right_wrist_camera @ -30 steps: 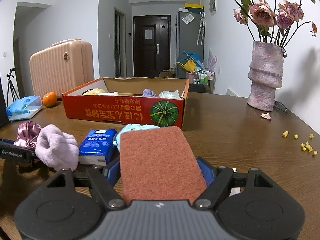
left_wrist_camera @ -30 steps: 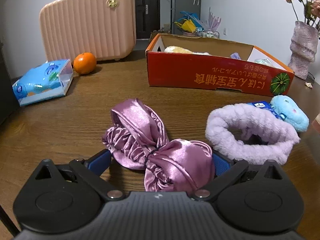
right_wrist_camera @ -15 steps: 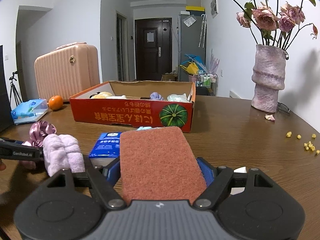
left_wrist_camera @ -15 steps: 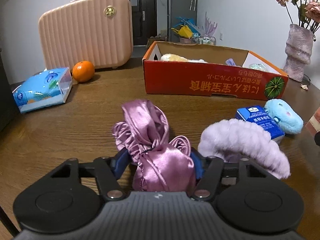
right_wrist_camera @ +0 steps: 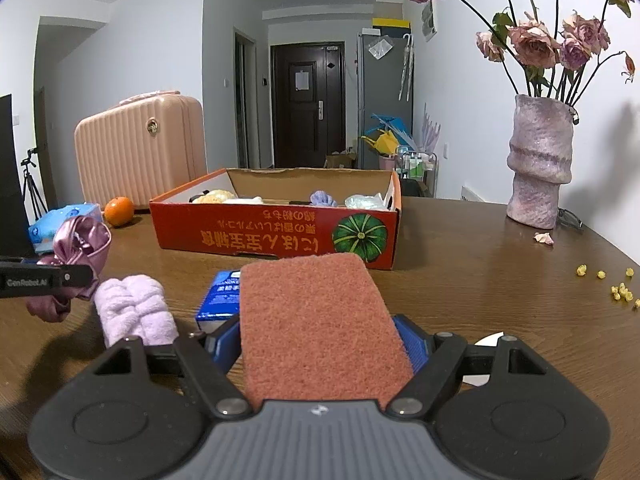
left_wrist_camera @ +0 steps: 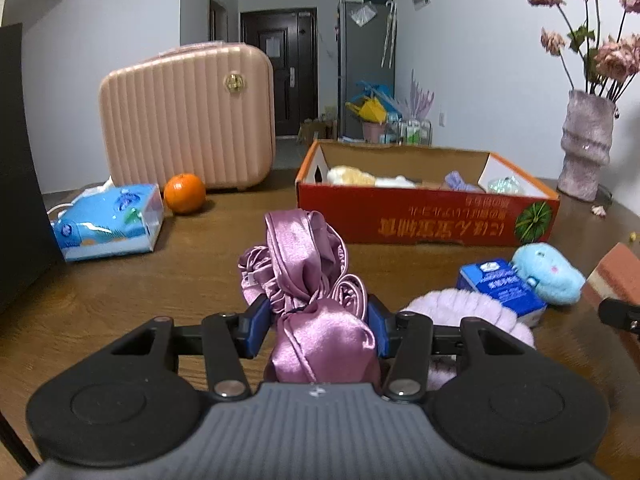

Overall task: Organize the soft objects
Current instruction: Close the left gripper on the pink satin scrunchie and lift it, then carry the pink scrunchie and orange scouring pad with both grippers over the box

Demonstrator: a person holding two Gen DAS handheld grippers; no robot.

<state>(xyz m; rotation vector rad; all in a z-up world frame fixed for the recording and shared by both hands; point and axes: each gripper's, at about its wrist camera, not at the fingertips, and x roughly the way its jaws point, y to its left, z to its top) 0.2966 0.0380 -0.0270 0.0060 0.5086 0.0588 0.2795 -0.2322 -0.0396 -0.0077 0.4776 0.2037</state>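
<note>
My left gripper (left_wrist_camera: 318, 312) has its jaws closing, and the blue pads squeeze a purple satin hair bonnet (left_wrist_camera: 304, 248), which is bunched up and lifted off the wooden table. My right gripper (right_wrist_camera: 320, 338) is shut on a reddish-brown scouring pad (right_wrist_camera: 316, 312) that sticks out forward between the fingers. A lilac fluffy headband (left_wrist_camera: 460, 304) lies to the right of the left gripper. Beyond it lie a blue packet (left_wrist_camera: 500, 284) and a light-blue plush toy (left_wrist_camera: 548, 268). The red cardboard box (left_wrist_camera: 424, 216) stands open farther back with several soft items inside.
A pink ribbed suitcase (left_wrist_camera: 188, 116), an orange (left_wrist_camera: 185, 193) and a blue tissue pack (left_wrist_camera: 108, 222) are at the back left. A dark panel (left_wrist_camera: 20, 160) borders the left edge. A vase (right_wrist_camera: 540, 168) of dried roses stands right, with yellow crumbs (right_wrist_camera: 620, 288) nearby.
The left jaws went from wide apart to pressed on the satin bonnet, which has bunched up and risen off the table. The right gripper and its pad stayed put.
</note>
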